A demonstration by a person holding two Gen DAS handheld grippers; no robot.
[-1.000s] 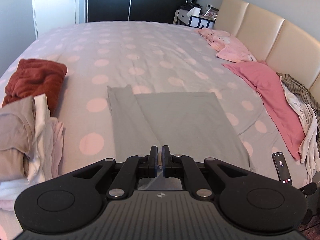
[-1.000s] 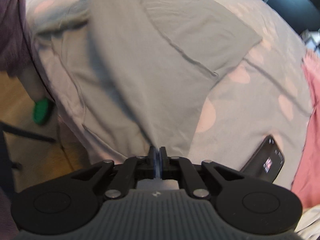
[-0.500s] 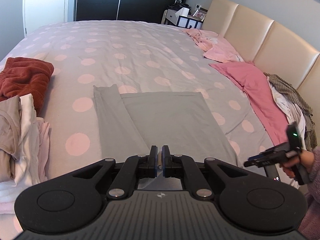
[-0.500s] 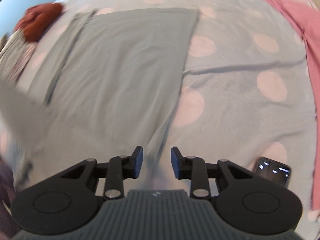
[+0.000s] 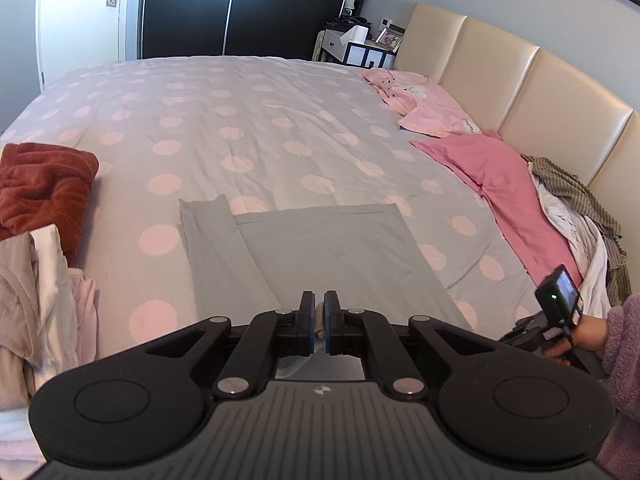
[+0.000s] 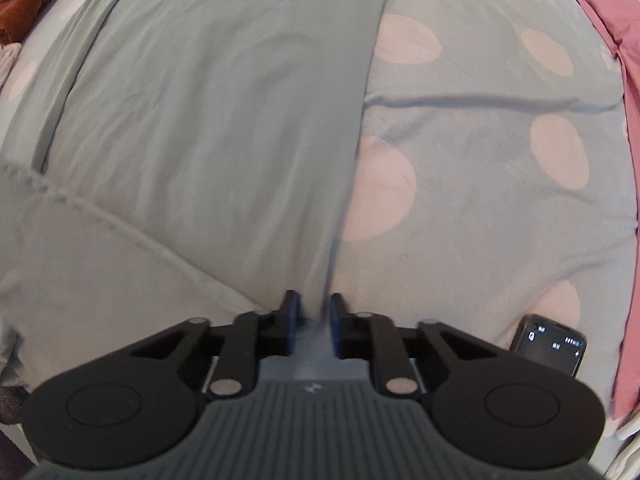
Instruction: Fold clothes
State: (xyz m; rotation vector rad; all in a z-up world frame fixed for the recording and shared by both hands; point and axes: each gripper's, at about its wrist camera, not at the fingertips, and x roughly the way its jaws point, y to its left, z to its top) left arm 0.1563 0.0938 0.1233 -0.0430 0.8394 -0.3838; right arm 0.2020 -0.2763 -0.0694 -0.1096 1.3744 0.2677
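Note:
A grey-green garment (image 5: pixel 320 252) lies flat on the polka-dot bed, one sleeve folded along its left side. My left gripper (image 5: pixel 319 322) is shut on the garment's near edge. In the right wrist view the same garment (image 6: pixel 208 120) fills the left half. My right gripper (image 6: pixel 314 312) is open, its fingers either side of the garment's right near edge, which runs between them. The right gripper also shows in the left wrist view (image 5: pixel 520 334), held by a hand at the garment's right near corner.
Folded clothes (image 5: pixel 36 300) and a rust-red towel (image 5: pixel 44 188) lie at the left. Pink and striped garments (image 5: pixel 504 184) are heaped by the headboard at right. A phone (image 6: pixel 550 346) lies on the bed near my right gripper.
My right gripper let go of the garment, opened and swung round to its right near edge, the jaws now narrower around it. My left gripper stays shut on the near edge and has risen slightly.

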